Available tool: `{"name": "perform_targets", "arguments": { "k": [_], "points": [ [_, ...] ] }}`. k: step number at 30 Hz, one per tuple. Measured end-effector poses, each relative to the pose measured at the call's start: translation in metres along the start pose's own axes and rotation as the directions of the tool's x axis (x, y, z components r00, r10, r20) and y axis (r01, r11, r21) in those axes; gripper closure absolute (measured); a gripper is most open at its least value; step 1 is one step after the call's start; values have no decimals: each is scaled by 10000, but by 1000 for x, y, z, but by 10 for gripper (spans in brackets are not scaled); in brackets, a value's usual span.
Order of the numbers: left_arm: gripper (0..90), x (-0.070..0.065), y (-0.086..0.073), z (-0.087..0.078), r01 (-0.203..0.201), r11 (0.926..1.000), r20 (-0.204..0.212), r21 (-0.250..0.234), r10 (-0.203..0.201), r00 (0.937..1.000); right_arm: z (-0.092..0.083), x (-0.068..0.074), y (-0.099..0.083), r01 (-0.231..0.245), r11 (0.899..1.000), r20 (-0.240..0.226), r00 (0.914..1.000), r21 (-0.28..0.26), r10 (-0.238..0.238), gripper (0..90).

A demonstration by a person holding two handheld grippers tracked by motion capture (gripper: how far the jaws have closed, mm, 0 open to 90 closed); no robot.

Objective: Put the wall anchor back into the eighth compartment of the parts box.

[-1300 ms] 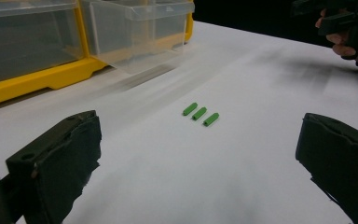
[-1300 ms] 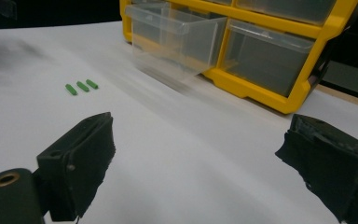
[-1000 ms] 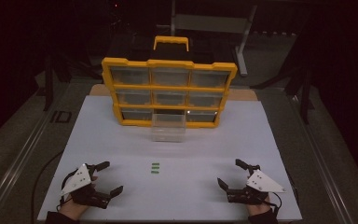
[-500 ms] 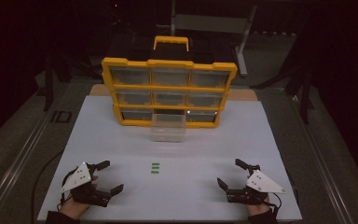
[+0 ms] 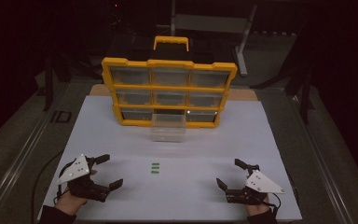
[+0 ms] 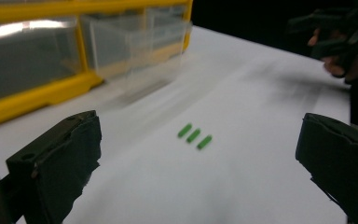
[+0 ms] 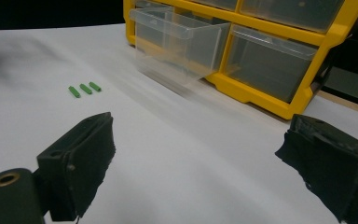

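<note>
Three green pegs [image 5: 155, 168] lie side by side mid-table on the white sheet [image 5: 261, 140], between both grippers, well apart from each. Left gripper [image 5: 106, 171] jaws wide apart, empty. Right gripper [image 5: 230, 173] likewise. Clear drawer [image 5: 168, 127] pulled out of yellow organizer [image 5: 169, 87], beyond the pegs.

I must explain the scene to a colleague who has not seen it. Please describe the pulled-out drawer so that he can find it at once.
Start at the yellow organizer standing at the far end of the white table, with three rows of clear drawers. Go to the bottom row, middle column. That clear drawer is pulled out toward the person, while all its neighbours sit flush in the frame.
</note>
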State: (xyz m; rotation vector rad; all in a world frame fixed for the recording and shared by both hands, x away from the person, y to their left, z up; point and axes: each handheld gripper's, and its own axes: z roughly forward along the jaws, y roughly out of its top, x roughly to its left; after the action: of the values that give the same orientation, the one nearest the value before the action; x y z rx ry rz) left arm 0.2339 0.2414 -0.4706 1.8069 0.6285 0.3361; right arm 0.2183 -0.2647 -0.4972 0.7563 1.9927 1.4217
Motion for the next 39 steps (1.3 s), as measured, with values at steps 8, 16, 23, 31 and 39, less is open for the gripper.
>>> {"name": "perform_targets", "arguments": {
  "k": [8, 16, 23, 31, 39],
  "points": [
    [0, 1, 33, -1, -454, 9990, 371, -30, 454, 9983, 1, 1, 1, 16, 10000, -74, 10000, 32, -15, 83],
    [0, 3, 63, 4, -740, 9971, 759, -157, 750, 9943, 2, 1, 1, -4, 10000, -133, 9999, 1, 4, 83],
    [0, 5, 79, 18, -905, 9959, 1305, -55, 904, 9873, 2, 1, 1, -10, 10000, -162, 9999, 8, 10, 83],
    [0, 9, 81, 40, -724, 9971, 1873, -245, 757, 9794, 2, 1, 1, -26, 10000, -162, 9999, 13, 27, 83],
    [0, 8, 72, 66, -901, 9959, 2411, -9, 877, 9665, 2, 1, 1, -59, 10000, -181, 9998, 42, 60, 83]
  ]
}}
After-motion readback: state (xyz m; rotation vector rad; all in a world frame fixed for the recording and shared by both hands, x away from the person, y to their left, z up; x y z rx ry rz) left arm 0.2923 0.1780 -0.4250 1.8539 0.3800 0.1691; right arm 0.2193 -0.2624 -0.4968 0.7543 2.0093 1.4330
